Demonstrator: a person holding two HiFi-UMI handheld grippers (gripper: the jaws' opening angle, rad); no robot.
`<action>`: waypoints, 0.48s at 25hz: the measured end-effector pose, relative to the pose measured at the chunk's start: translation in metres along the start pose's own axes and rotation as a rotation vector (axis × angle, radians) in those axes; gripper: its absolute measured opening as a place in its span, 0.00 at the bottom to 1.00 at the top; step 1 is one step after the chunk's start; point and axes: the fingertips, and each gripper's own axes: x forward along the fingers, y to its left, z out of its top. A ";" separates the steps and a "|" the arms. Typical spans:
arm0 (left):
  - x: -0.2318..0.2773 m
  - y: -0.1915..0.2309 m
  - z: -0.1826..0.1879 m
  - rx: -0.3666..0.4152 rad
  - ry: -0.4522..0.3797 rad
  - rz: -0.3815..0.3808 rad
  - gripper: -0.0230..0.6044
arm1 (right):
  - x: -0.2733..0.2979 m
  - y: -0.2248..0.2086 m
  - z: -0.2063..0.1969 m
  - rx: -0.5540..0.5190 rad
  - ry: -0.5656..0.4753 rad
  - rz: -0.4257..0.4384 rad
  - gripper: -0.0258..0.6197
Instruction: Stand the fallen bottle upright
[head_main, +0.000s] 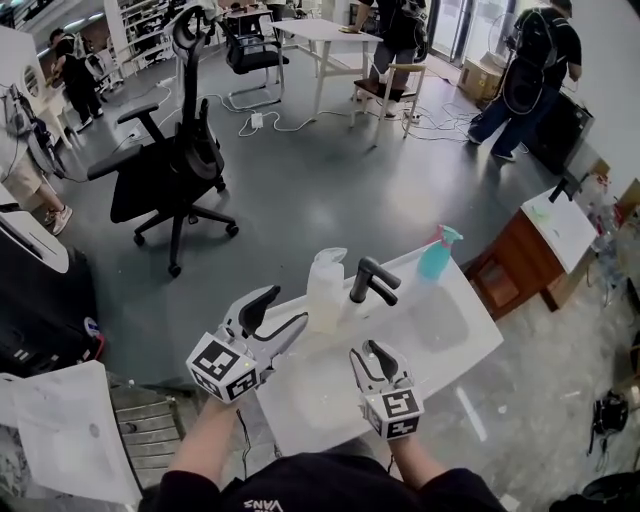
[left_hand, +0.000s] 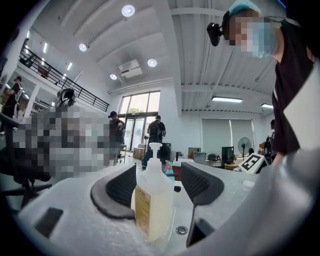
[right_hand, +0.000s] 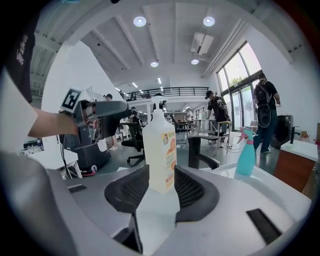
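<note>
**A:** Where's the bottle (head_main: 326, 290)?

**B:** Upright on the white tabletop (head_main: 478, 345), pump head on top, near the far edge. It stands just left of the black tap (head_main: 372, 280).

**A:** Is anything gripping it?

**B:** Not that I can see. The left gripper (head_main: 278, 315) points level at it from the left, with its jaws released and wide. In the left gripper view the bottle stands between the two jaws, with a clear gap to the right-hand one. Whether the other jaw touches it, I can't tell.

**A:** And the right gripper (head_main: 372, 358)?

**B:** It's nearer the person, short of the bottle, and tilted a little downward. Its jaws are apart with nothing between them. The right gripper view shows bare tabletop in the gap and the bottle beyond the tips, its orange-printed label facing the camera.

**A:** What else is on the tabletop?

**B:** A teal spray bottle (head_main: 438, 252) with a pink trigger stands upright at the far right corner, well apart from both grippers. A shallow basin (head_main: 440, 322) is sunk into the top near the tap.

**A:** And around it?

**B:** Grey floor, with a black office chair (head_main: 175, 170) off to the left. A person (head_main: 535, 70) stands farther back, and there's a white table (head_main: 320, 30) in the distance.
</note>
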 end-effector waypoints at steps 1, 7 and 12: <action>-0.009 -0.002 -0.002 -0.003 0.000 0.001 0.48 | -0.005 0.004 0.002 0.003 -0.007 -0.007 0.28; -0.059 -0.012 -0.015 -0.009 0.013 0.009 0.47 | -0.032 0.035 0.016 0.013 -0.061 -0.056 0.24; -0.091 -0.027 -0.024 -0.011 0.019 -0.021 0.34 | -0.053 0.061 0.016 0.025 -0.089 -0.099 0.19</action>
